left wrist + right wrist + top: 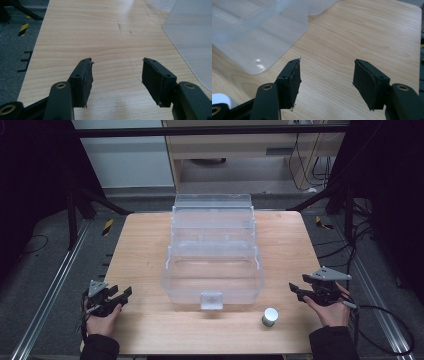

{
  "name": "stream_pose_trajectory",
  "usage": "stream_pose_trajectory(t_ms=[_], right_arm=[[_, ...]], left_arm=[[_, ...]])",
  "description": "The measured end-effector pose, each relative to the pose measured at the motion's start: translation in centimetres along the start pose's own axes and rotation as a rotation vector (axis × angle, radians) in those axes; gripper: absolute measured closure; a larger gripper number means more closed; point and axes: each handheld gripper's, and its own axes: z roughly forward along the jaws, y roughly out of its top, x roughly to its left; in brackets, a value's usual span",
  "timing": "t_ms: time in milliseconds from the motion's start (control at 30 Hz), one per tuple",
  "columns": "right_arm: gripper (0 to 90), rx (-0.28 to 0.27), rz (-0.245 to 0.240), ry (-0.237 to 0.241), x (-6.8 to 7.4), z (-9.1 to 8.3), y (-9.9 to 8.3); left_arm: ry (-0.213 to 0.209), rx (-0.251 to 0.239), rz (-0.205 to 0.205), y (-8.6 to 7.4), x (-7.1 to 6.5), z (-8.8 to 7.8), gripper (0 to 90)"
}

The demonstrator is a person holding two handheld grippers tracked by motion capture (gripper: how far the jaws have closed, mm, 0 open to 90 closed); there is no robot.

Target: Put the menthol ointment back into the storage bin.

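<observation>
Jaws of the right gripper [325, 80] stand wide apart in the right gripper view, nothing between the black pads, bare wood under the gap. In the high view the right gripper [299, 291] sits at the lower right of the frame, held in the person's right hand [331, 310], jaws pointing toward the frame's left. A cable [390, 320] loops off it past the table's right edge.

Nearest thing: a small white-capped jar [270, 317], upright on the wood at lower centre-right, just left of and below the right gripper, apart from it. In the right gripper view a white sliver of the jar [220, 100] shows at the lower left edge, outside the left jaw.

Clear plastic storage box [212, 270] occupies the middle of the table [145, 255], lid thrown open toward the top of the frame, latch tab at its near wall. The jar stands just below the box's lower right corner, not touching. Box wall fills the upper left of the right gripper view [257, 37].

Left gripper [116, 75]: jaws likewise spread wide, empty, wood beneath. High view puts the left gripper [122, 296] at lower left, in the left hand [102, 320], well apart from the box's left side. Box corner shows at the right edge of the left gripper view [192, 45].
</observation>
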Motion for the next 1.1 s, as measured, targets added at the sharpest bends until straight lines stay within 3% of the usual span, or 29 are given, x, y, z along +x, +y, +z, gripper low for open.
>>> stream_pose_trajectory(t_ms=[100,200,267,400,467,533,700,933,1100], right_arm=[[40.8,0.003,-0.015,0.024,0.1,-0.2,0.3],[41.7,0.046,-0.048,0.092,0.6,-0.3,1.0],[41.7,0.046,-0.048,0.092,0.6,-0.3,1.0],[41.5,0.104,-0.124,0.119,1.2,-0.6,2.3],[40.5,0.128,-0.14,0.139,1.5,-0.6,2.9],[46.5,0.15,-0.145,0.186,1.6,-0.4,3.6],[45.7,0.172,-0.16,0.234,2.0,-0.3,4.4],[45.2,0.237,-0.244,0.283,3.0,-0.2,5.6],[44.0,0.284,-0.279,0.327,3.7,-0.3,6.4]], left_arm=[[0.0,0.0,0.004,-0.1,0.0,0.1,41.0],[0.02,0.009,0.014,-0.2,0.0,0.2,39.4],[0.035,0.02,0.019,-0.3,0.1,0.4,38.5],[0.051,0.038,0.03,-0.5,0.1,0.6,36.8],[0.046,0.049,0.035,-0.6,0.0,0.7,35.9],[0.043,0.058,0.044,-0.6,0.0,0.8,35.9],[0.052,0.071,0.054,-0.6,-0.3,1.0,35.7],[0.048,0.076,0.058,-0.7,-0.3,1.0,35.6],[0.045,0.079,0.064,-0.6,-0.3,1.0,36.2]])
